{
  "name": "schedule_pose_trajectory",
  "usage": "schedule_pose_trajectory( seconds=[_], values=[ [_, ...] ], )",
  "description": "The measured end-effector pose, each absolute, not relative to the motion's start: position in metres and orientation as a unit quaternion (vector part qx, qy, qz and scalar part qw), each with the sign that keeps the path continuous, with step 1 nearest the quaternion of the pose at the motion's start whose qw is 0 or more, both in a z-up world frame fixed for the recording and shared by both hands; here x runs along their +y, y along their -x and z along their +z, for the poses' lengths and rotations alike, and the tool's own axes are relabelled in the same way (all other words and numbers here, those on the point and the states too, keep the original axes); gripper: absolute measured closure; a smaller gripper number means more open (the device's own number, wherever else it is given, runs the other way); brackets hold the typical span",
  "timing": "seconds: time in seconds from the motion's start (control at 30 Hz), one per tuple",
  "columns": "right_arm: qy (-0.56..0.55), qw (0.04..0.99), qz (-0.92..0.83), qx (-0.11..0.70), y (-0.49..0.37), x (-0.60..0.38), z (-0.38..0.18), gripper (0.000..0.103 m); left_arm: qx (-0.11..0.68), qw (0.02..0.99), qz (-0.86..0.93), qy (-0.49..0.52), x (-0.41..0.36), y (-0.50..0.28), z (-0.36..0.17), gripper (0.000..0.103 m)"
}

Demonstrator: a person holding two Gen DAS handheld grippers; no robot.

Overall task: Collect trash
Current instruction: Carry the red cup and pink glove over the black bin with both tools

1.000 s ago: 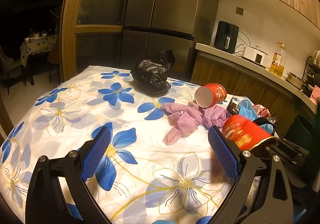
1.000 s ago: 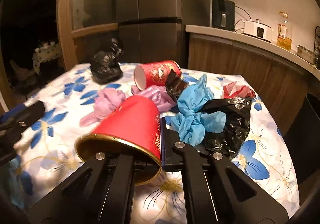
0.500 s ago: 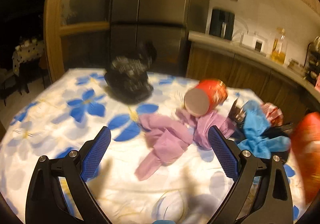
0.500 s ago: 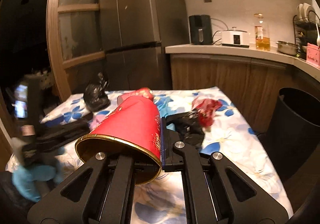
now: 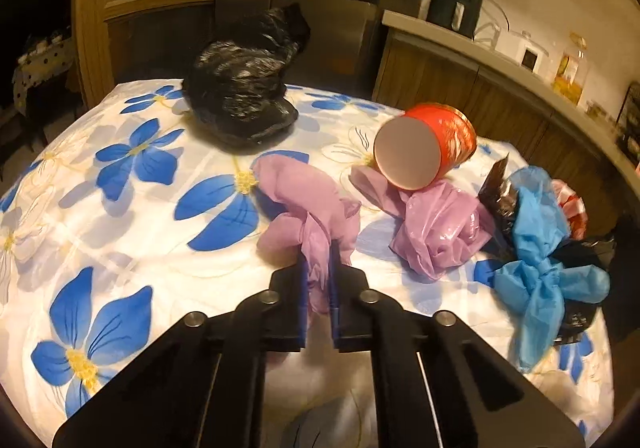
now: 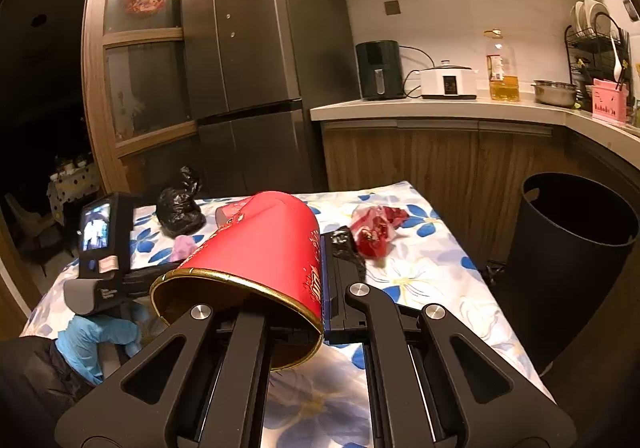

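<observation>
In the left wrist view, the left hand-held gripper [image 5: 318, 280] has its jaws drawn narrow on a crumpled lilac plastic glove [image 5: 310, 207] that lies on the counter covered by a white cloth with blue flowers [image 5: 132, 207]; the glove's long axis runs straight away from the gripper, its pinched tail toward the camera and its bulk pointing toward a crumpled black plastic bag [image 5: 244, 87] at the far edge. Just right of the glove sits a second wad of lilac plastic [image 5: 436, 228], and touching its far side a red paper cup with a gold rim [image 5: 424, 147] lies on its side, flat base facing the camera, long axis pointing away and to the right. Further right of that cup are a knotted blue plastic glove [image 5: 540, 248] and more black film. In the right wrist view, the right hand-held gripper [image 6: 320, 272] clamps the wall of another red paper cup with a gold rim [image 6: 260, 252], one jaw inside and one outside; its mouth faces the camera and its base points up and away. A tall black plastic bin [image 6: 568, 268] stands on the floor to the right of this cup, beyond the counter edge, so the right hand is the nearer one, and the coming move likely turns on swinging the cup rightward over the bin's open mouth.
</observation>
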State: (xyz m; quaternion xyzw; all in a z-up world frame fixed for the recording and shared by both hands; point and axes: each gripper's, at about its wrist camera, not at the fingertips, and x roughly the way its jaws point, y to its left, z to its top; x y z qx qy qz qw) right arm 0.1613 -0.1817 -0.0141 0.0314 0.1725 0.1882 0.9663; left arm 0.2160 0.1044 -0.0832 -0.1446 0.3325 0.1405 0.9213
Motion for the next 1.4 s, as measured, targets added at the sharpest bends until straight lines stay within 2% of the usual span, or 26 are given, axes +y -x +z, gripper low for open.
schedule_pose_trajectory(
  seconds=[0.2,0.47,0.97,1.4],
  values=[
    [-0.041,0.970,0.174,0.165,-0.155,-0.199,-0.009,0.100,0.279,0.942,0.123,0.141,0.090,-0.177,-0.057,0.099],
    [-0.058,0.975,0.152,0.153,-0.147,-0.231,-0.003,0.100,0.214,0.968,0.066,0.112,0.033,-0.145,-0.009,0.099],
    [-0.089,0.987,0.057,0.124,-0.143,-0.333,0.008,0.100,0.178,0.979,-0.085,0.045,-0.115,-0.168,0.022,0.099],
    [-0.107,0.989,-0.052,0.092,-0.175,-0.421,0.030,0.100,0.162,0.970,-0.181,0.027,-0.220,-0.219,0.041,0.099]
  ],
)
